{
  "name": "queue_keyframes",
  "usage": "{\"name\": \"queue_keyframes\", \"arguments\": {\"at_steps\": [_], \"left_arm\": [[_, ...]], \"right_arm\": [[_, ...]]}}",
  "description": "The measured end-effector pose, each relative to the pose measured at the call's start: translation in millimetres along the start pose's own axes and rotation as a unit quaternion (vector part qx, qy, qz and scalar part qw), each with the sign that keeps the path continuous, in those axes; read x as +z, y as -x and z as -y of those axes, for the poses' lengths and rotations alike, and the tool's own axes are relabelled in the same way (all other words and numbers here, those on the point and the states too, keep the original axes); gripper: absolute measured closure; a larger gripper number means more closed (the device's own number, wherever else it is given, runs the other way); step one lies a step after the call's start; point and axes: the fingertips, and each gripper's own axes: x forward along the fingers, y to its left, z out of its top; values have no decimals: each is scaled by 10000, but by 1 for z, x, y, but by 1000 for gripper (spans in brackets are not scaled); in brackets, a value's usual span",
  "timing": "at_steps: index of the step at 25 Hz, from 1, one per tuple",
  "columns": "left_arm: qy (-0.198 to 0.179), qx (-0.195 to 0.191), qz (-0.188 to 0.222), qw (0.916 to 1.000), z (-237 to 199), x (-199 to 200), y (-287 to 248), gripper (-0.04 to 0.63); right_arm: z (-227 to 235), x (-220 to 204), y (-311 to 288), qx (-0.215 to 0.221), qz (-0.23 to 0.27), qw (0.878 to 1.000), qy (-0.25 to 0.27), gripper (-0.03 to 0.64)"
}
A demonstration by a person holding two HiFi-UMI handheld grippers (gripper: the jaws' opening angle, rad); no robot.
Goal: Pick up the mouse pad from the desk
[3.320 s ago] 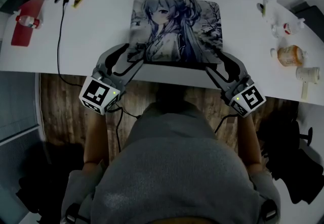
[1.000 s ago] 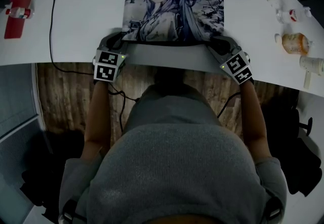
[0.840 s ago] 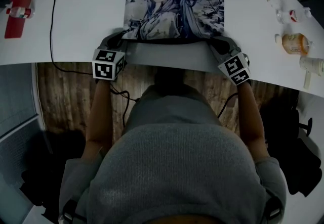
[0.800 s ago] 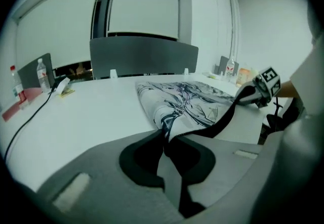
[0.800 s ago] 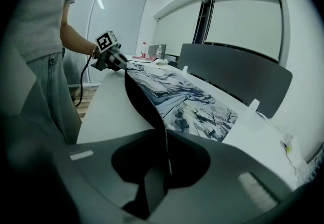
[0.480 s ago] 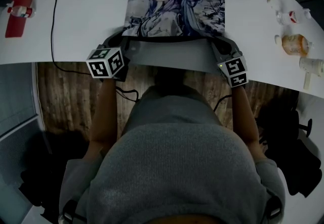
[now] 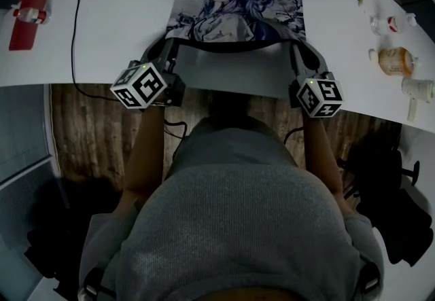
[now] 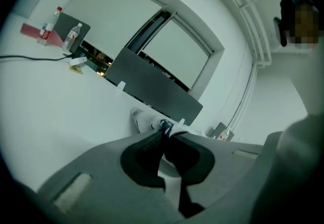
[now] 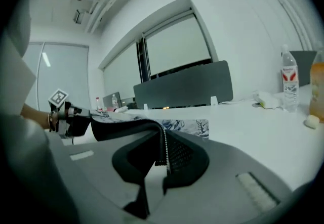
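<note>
One rectangular mouse pad (image 7: 238,1) is lying at the upper centre of the head view on a white bench (image 7: 122,41). It is showing a blue-grey cartoon drawing of a long-haired figure, and its underside is dark. Its near edge is hanging raised off the bench, sagging between two grippers. The left gripper (image 7: 173,46) is gripping the pad's lower left corner, jaws clenched on the thin edge. The right gripper (image 7: 297,48) is clamping the lower right corner likewise. One black cable (image 7: 73,41) is trailing at the upper left. One orange bottle (image 7: 393,60) is lying at the right edge.
</note>
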Motion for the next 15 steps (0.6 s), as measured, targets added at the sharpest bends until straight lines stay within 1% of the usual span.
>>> {"name": "queue_keyframes", "arguments": {"at_steps": [2,4,11,15], "left_arm": [[324,-158,268,9990,7,13,-1,586],[455,-298,457,9975,15,26,-1,586],[555,-644,926,9921,42,63,1,586],[482,-761,1128,9895,55,82,3,586]], "right_arm": [[-1,15,0,-9,254,9992,-298,591],[-3,30,1,11,501,9975,-501,591],[-7,80,9,110,1249,9872,-981,591],[-10,103,12,215,1569,9812,-1104,591]]}}
